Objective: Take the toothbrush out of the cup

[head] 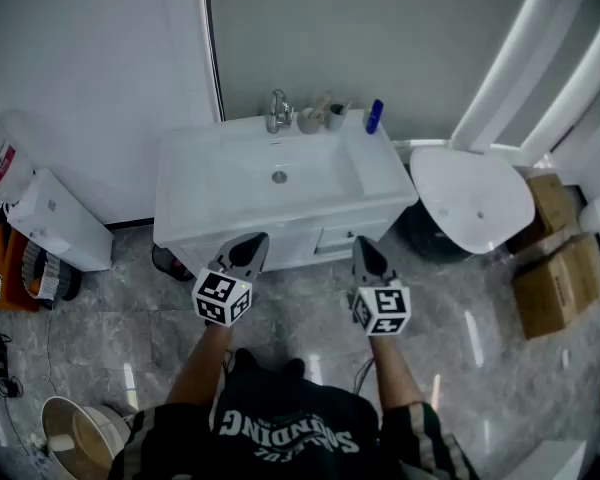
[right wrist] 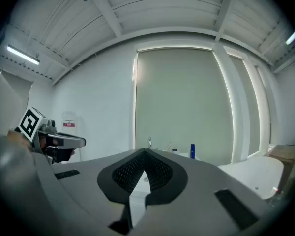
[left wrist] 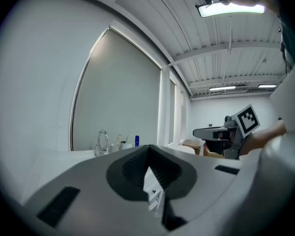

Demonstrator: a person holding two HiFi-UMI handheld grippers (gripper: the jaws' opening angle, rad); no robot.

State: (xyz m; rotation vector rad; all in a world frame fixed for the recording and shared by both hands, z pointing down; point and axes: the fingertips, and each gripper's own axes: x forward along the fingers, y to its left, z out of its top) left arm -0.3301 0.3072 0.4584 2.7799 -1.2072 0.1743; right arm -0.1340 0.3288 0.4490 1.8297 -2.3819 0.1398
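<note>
At the back of the white sink counter (head: pixel 380 173), a cup (head: pixel 336 118) stands right of the faucet (head: pixel 278 111), with a toothbrush (head: pixel 323 102) sticking up beside it; both are small and hard to make out. A second cup (head: pixel 310 121) stands next to it. My left gripper (head: pixel 252 242) and right gripper (head: pixel 364 248) are level in front of the cabinet, well short of the cups, both shut and holding nothing. In the left gripper view the shut left gripper (left wrist: pixel 148 146) points toward the cup (left wrist: pixel 124 144). The right gripper view has the shut right gripper (right wrist: pixel 145 151) below the faucet (right wrist: pixel 149 142).
A blue bottle (head: pixel 374 116) stands at the counter's back right. A white toilet (head: pixel 472 198) is right of the cabinet, with cardboard boxes (head: pixel 558 283) beyond it. A white box (head: pixel 58 218) and a bin (head: pixel 80 438) are on the floor at left.
</note>
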